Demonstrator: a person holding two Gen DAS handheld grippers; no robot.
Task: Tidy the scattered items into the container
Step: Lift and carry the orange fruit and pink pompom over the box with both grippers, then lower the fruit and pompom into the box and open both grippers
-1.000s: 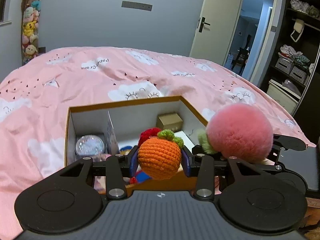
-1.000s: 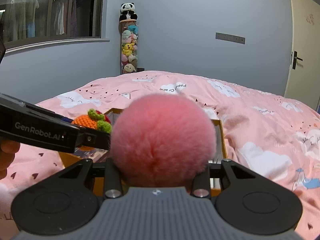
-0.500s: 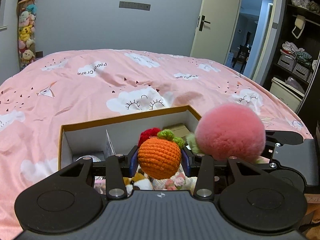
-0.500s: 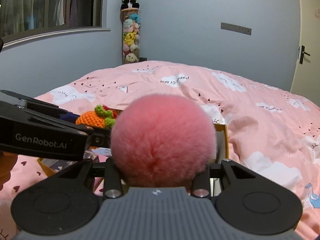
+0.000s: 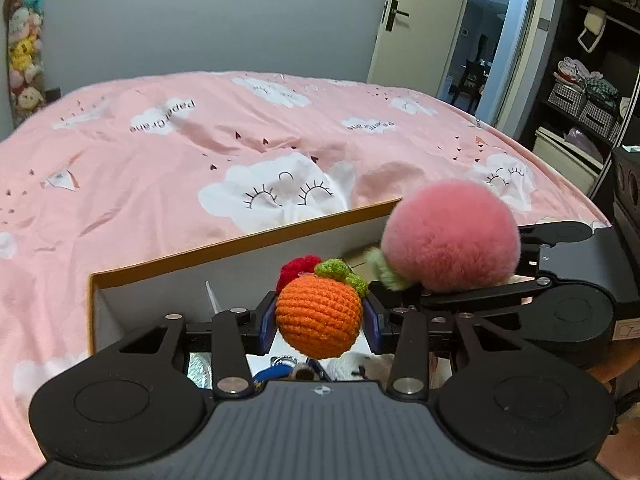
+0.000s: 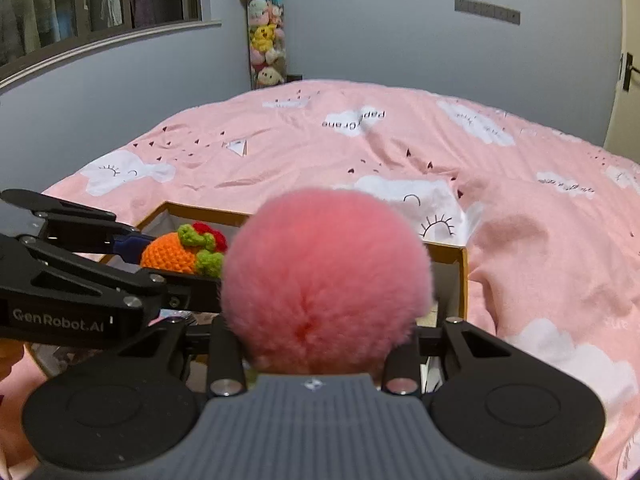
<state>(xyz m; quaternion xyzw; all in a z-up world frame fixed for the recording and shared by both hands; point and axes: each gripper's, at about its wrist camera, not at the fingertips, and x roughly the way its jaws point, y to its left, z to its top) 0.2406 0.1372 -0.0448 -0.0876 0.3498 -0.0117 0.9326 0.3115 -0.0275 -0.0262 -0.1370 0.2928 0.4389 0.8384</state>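
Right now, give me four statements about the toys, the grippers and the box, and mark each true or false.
1. The left gripper holds an orange crochet toy. True.
2. The right gripper is empty. False: it holds a pink pompom.
3. Both toys hang over the open box. True.
4. The box stands on a bare wooden floor. False: it sits on a pink bedspread.

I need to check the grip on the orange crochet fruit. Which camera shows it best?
The left wrist view: the orange crochet fruit sits centred, clamped between the left gripper's blue-padded fingers. The right wrist view catches only its top, side-on, behind the pink pom-pom.
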